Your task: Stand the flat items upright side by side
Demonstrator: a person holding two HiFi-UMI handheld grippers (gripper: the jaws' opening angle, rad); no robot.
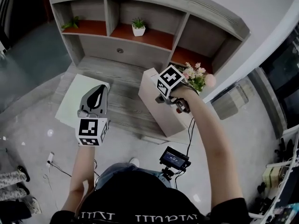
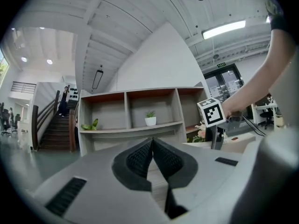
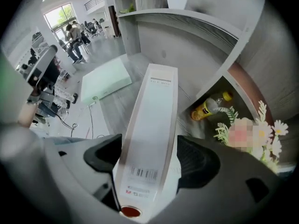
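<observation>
Looking down from the head view, the upright box (image 1: 158,118) stands on edge at the right of the table (image 1: 122,90). My right claw (image 1: 175,101) sits over its top, probably to steady it. The flat box (image 1: 74,99) lies at the left, just beside my left claw (image 1: 97,94), likely next to be stood up.

From the left gripper view, the left claw (image 2: 153,146) is pinched together on nothing.

From the right gripper view, the right claw (image 3: 149,160) is spread wide astride the upright box (image 3: 154,111). The box is white and slim, its barcoded edge facing me and the pads seemingly just clear of it.
</observation>
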